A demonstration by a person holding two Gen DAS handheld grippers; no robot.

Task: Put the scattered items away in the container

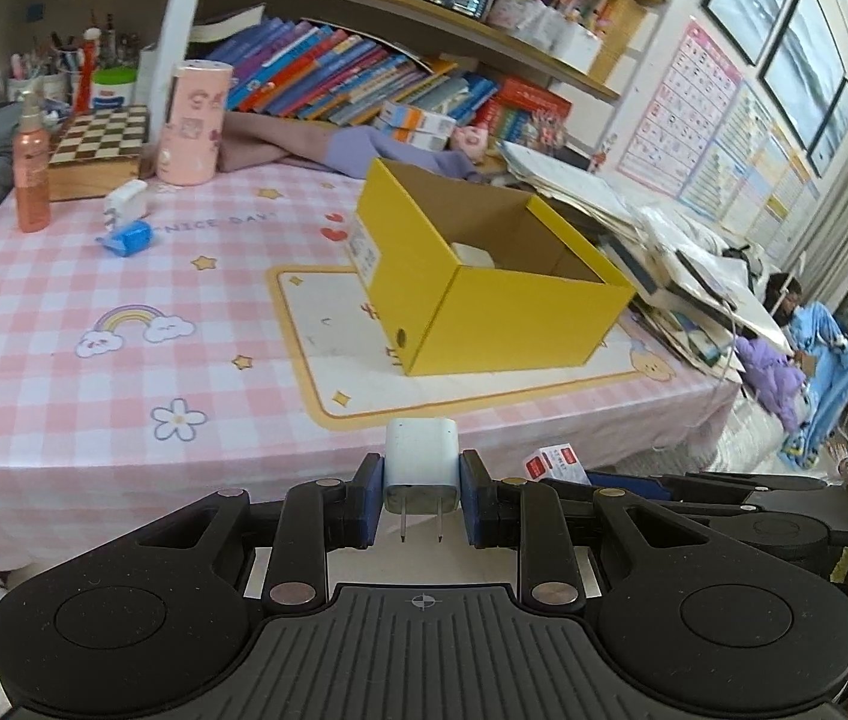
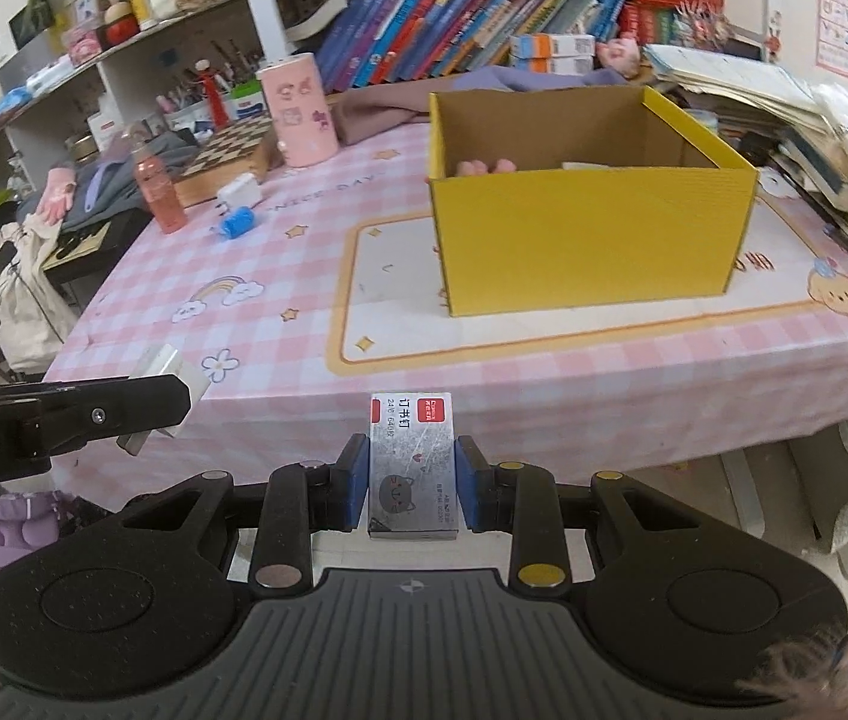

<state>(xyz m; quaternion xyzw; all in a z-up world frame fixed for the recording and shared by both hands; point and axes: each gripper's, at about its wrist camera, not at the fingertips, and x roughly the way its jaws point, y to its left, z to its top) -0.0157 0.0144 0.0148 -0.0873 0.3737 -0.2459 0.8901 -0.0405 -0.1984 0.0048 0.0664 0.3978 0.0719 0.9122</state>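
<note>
My left gripper (image 1: pixel 421 495) is shut on a white plug charger (image 1: pixel 422 459), prongs pointing back at the camera, held off the table's near edge. My right gripper (image 2: pixel 412 489) is shut on a small grey staples box (image 2: pixel 412 462), also in front of the table edge. The yellow cardboard box (image 1: pixel 484 300) stands open on the checked tablecloth, with a few items inside; it also shows in the right wrist view (image 2: pixel 592 240). Another white charger (image 1: pixel 127 198) and a blue roll-shaped item (image 1: pixel 130 238) lie at the far left.
A pink bottle (image 1: pixel 31 174), a pink cylinder (image 1: pixel 193 123), a chessboard box (image 1: pixel 103 144) and clothes sit at the table's back. A heap of books and papers (image 1: pixel 664 252) crowds the right side. Shelves of books stand behind.
</note>
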